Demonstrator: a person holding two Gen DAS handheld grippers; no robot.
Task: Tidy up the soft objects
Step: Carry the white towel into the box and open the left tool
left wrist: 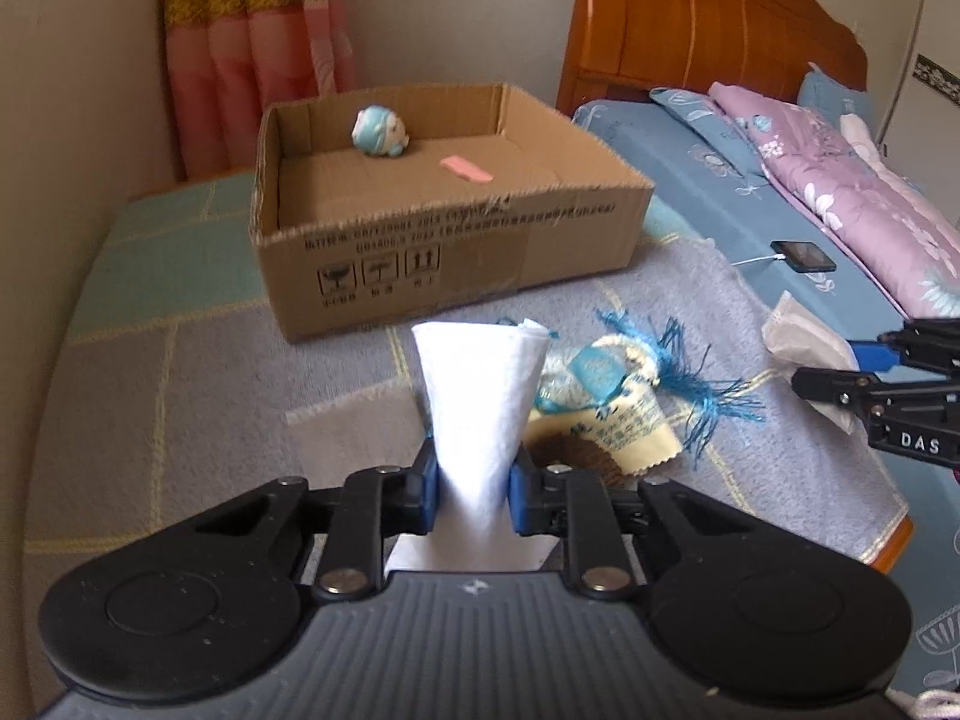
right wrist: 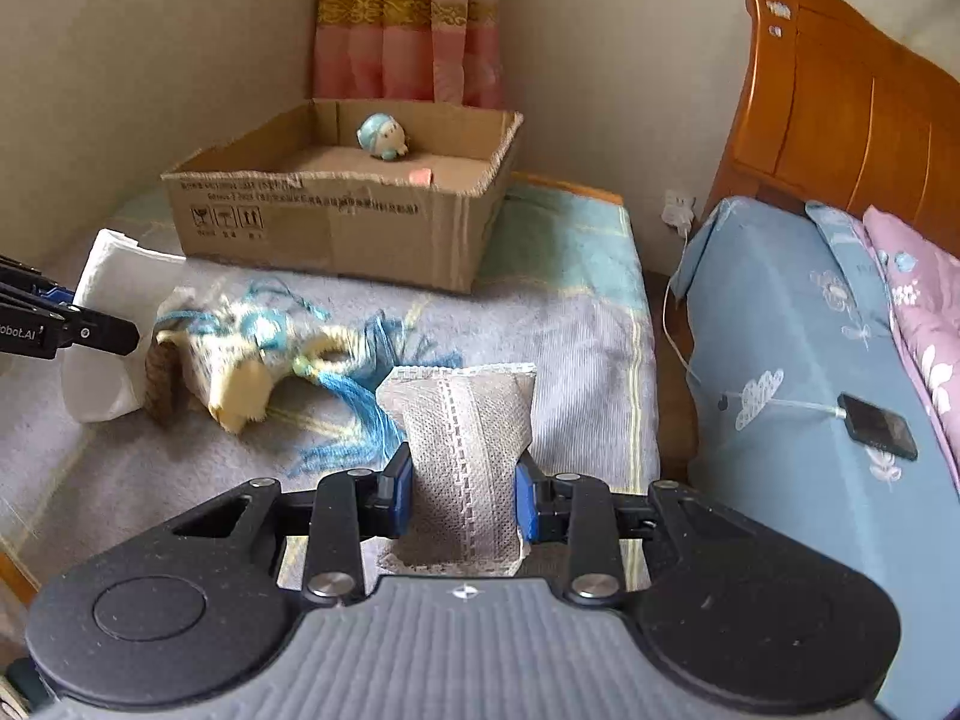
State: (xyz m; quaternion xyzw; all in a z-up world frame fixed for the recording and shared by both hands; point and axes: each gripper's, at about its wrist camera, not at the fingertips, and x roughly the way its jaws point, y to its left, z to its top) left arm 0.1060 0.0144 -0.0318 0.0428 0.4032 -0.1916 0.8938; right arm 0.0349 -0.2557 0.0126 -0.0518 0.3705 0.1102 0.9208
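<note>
So, on my left, the left gripper (left wrist: pixel 471 489) had its fingers clamped on a folded white cloth (left wrist: pixel 480 396), pinched low so that most of it stood up beyond the fingertips, flaring wide at the top. Ahead of those fingers sat the cardboard box (left wrist: pixel 456 252) with a small plush toy (left wrist: pixel 379 131) and a pink strip (left wrist: pixel 466 170) already inside. Just right of the fingers lay a heap of blue-tasselled fabric pieces (left wrist: pixel 636 384), not yet picked up. Further right, the right gripper (right wrist: pixel 463 489) was closed on a grey mesh sachet (right wrist: pixel 465 432), squeezed at its waist, with the box well ahead and to the left of its fingers.

My worry was the cloth: held only by its narrow end, it could unfold or slide free in transit. I judged the sachet bulky enough to slip if the squeeze eased. Both loads also had to clear the near box wall, and a tassel might snag and drag along.
</note>
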